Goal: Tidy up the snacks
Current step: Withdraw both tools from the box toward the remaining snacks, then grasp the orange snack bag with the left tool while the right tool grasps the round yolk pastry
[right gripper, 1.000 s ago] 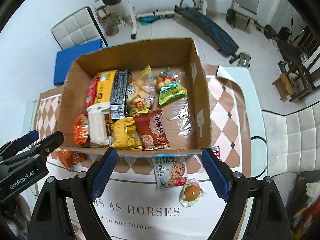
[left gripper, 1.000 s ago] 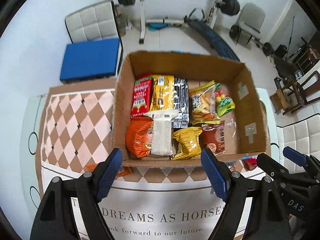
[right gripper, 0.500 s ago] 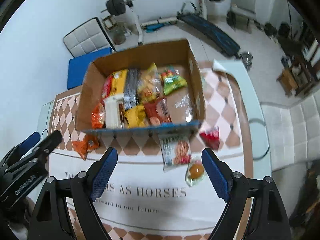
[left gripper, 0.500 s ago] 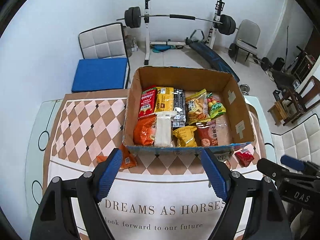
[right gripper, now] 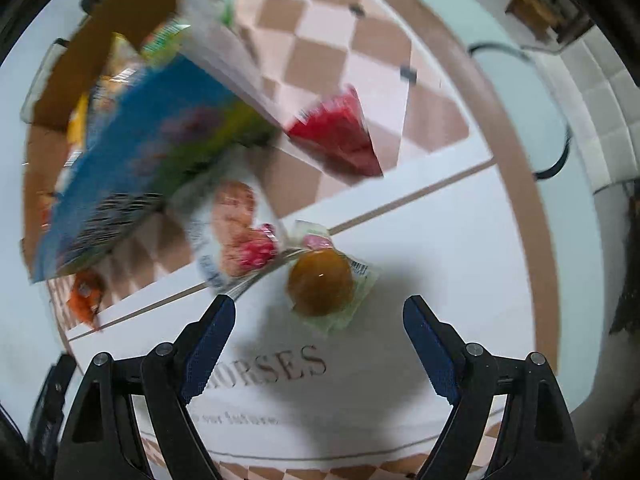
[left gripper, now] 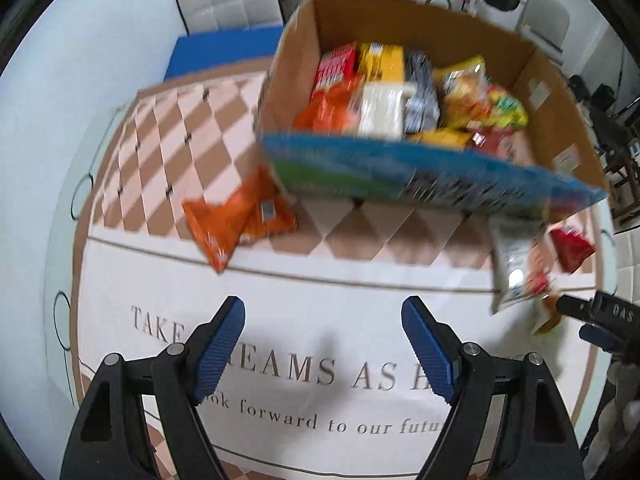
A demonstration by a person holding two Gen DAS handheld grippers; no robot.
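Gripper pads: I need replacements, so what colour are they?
Blue, with fine ribbing. The pads show sharpest in the left wrist view.

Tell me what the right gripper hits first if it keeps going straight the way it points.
Most likely the round brown snack in its clear wrapper, lying on the tablecloth just ahead of the open right gripper. The blur leaves depth uncertain; the cookie packet lies left of that line.

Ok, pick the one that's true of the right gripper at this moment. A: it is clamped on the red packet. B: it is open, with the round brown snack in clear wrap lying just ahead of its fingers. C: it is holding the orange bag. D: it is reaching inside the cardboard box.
B: the right gripper stands open and empty over the white cloth, and the round brown snack lies on the cloth just beyond its fingertips, untouched.
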